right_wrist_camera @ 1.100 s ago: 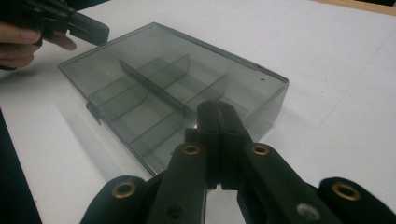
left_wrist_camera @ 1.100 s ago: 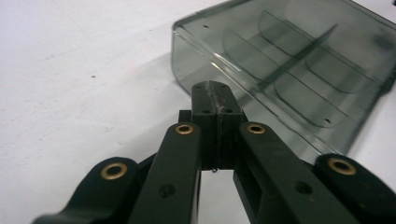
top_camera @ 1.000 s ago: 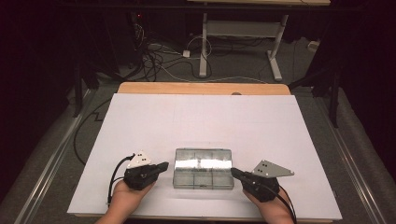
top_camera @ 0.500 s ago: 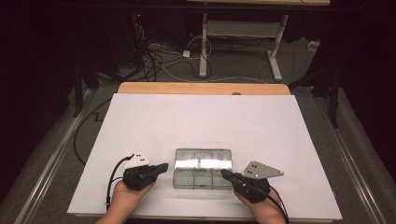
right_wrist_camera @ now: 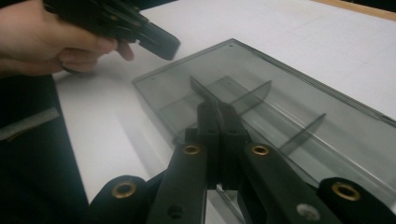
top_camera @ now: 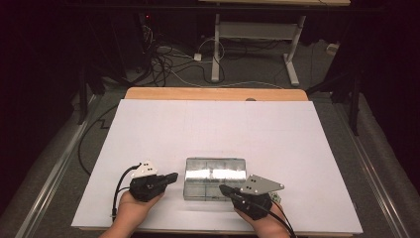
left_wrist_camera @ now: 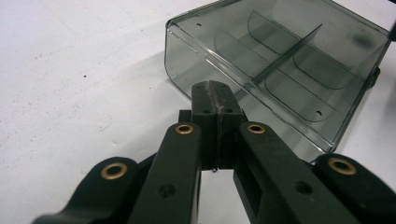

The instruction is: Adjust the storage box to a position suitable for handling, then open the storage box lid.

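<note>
A clear smoky plastic box (top_camera: 215,177) with inner dividers lies shut near the front edge of the white table; it is also in the left gripper view as the box (left_wrist_camera: 299,56) and in the right gripper view as the box (right_wrist_camera: 299,107). My left gripper (top_camera: 172,176) is just left of the box, jaws shut and empty, its tip (left_wrist_camera: 213,91) close to the box's short side. My right gripper (top_camera: 224,189) is shut and empty, and its tip (right_wrist_camera: 217,109) lies over the box's front right part.
The white table top (top_camera: 218,129) stretches far behind the box. A wooden strip (top_camera: 213,93) runs along its far edge. Beyond it are cables (top_camera: 168,59) and a metal desk frame (top_camera: 257,34) on the floor.
My right gripper has slid left from beside the box until its tip is over the box's right front. The left gripper and the box have stayed put.
</note>
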Demonstrator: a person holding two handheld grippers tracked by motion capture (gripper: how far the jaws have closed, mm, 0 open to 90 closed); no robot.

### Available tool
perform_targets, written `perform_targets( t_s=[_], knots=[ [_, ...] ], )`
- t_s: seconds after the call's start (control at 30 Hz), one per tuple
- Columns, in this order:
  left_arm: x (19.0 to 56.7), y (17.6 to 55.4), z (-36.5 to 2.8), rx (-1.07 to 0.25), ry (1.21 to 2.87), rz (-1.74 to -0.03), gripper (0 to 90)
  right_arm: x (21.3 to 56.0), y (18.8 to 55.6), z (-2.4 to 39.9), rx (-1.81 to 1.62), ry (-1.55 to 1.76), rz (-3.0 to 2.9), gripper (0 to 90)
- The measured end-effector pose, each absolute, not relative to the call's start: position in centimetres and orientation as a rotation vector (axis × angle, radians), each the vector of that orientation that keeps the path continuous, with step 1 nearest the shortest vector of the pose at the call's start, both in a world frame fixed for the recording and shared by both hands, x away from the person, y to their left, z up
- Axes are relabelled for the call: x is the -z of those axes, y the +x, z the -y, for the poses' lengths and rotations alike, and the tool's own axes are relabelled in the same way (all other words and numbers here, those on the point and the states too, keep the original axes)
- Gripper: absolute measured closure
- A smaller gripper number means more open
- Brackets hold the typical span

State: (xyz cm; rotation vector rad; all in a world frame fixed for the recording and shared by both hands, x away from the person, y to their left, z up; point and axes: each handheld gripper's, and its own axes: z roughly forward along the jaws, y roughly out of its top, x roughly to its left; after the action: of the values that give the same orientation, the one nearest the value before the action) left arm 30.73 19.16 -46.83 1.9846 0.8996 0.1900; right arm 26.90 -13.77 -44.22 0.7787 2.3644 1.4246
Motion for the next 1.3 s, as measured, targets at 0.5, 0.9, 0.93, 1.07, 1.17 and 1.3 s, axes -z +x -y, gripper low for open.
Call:
perform_targets(
  t_s=[0.5,0.9,0.93,1.07,1.17,1.3],
  knots=[
    [47.1,31.0,-18.9,-0.17,1.992,-0.89,87.6,44.4,26.1,11.9,-1.462,0.697,-2.418,90.0],
    [47.0,31.0,-19.2,-0.152,1.978,-0.873,87.7,44.7,25.7,10.8,-1.491,0.657,-2.477,90.0],
    [46.9,31.0,-19.2,-0.152,1.976,-0.873,87.6,44.8,25.6,10.6,-1.486,0.648,-2.481,90.0],
    [46.7,30.9,-19.1,-0.16,1.973,-0.869,87.6,45.2,25.1,10.3,-1.462,0.625,-2.513,90.0],
    [46.8,30.7,-19.0,-0.161,1.987,-0.87,87.6,45.8,24.8,10.1,-1.455,0.626,-2.536,90.0],
    [46.8,30.7,-18.8,-0.159,1.985,-0.87,87.6,46.7,24.7,10.3,-1.44,0.636,-2.573,90.0]
  ],
)
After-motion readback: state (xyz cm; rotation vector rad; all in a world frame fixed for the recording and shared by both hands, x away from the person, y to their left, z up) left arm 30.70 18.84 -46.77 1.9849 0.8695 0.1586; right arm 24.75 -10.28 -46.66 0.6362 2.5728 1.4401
